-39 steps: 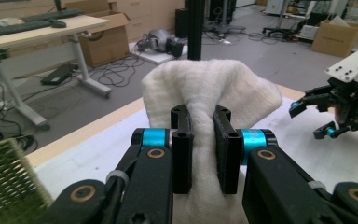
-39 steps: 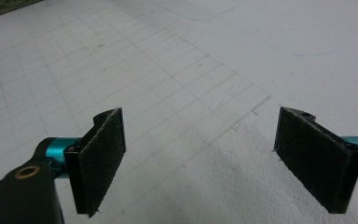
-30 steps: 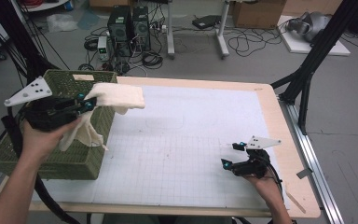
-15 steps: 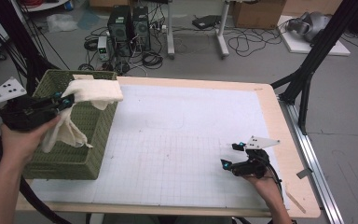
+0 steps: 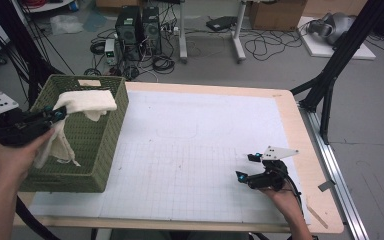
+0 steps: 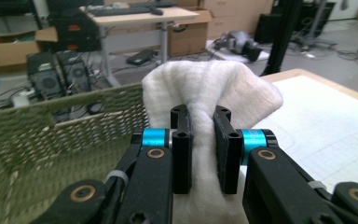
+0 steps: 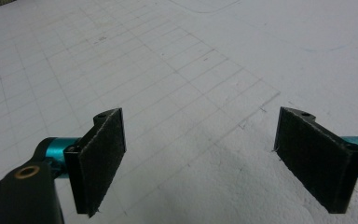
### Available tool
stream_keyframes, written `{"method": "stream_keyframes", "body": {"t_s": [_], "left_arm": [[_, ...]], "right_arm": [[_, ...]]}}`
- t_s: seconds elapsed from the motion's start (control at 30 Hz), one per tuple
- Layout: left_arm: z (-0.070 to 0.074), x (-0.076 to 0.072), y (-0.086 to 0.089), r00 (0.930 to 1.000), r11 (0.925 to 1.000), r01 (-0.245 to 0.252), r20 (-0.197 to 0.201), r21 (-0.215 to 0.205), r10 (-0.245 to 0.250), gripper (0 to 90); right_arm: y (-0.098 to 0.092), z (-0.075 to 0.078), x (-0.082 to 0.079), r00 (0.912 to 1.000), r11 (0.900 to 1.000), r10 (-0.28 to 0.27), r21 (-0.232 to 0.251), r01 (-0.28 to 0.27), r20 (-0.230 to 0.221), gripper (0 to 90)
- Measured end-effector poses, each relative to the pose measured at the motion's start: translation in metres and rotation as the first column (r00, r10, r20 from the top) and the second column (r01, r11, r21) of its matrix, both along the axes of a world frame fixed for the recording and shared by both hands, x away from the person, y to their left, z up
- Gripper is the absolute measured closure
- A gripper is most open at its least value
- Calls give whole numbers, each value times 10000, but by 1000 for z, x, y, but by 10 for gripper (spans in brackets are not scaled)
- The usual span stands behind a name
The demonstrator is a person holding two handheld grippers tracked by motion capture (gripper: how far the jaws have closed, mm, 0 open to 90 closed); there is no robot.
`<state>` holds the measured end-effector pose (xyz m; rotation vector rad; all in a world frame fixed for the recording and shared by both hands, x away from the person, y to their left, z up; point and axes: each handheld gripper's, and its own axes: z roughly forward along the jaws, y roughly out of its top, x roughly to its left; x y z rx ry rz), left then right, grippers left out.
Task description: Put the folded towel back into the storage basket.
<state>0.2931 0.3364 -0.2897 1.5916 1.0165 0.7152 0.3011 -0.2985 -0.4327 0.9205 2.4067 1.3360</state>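
Observation:
A cream towel (image 5: 87, 102) hangs over the open top of a green woven basket (image 5: 95, 145) at the table's left side, part of it trailing down by the hand. My left gripper (image 5: 55, 114) is shut on the towel (image 6: 214, 88); in the left gripper view its jaws pinch a fold of the cloth, with the basket's wall (image 6: 51, 135) behind and to the left. My right gripper (image 5: 246, 167) rests low over the white gridded mat (image 5: 195, 150) at the front right. Its jaws stand wide apart (image 7: 200, 158) with only bare mat between them.
The basket takes up the table's left edge. A wooden rim (image 5: 300, 130) frames the mat on the right, with a black stand leg (image 5: 330, 75) just beyond it. Computers, cables and boxes lie on the floor behind the table.
My left hand has carried the towel leftward and a little lower, from over the basket's right rim to above its inside. The right gripper has stayed where it was.

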Motion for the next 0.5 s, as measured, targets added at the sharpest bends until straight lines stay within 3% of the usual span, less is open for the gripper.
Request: {"method": "stream_keyframes", "body": {"t_s": [0.17,0.5], "left_arm": [[-11,2,6,9980,9983,-585,-222,-57,584,796],[-30,6,8,9852,9874,-1572,-663,161,1579,795]], "right_arm": [[0,0,0,10000,10000,8,-7,-8,-27,160],[0,0,0,10000,10000,33,6,-33,-42,160]]}}
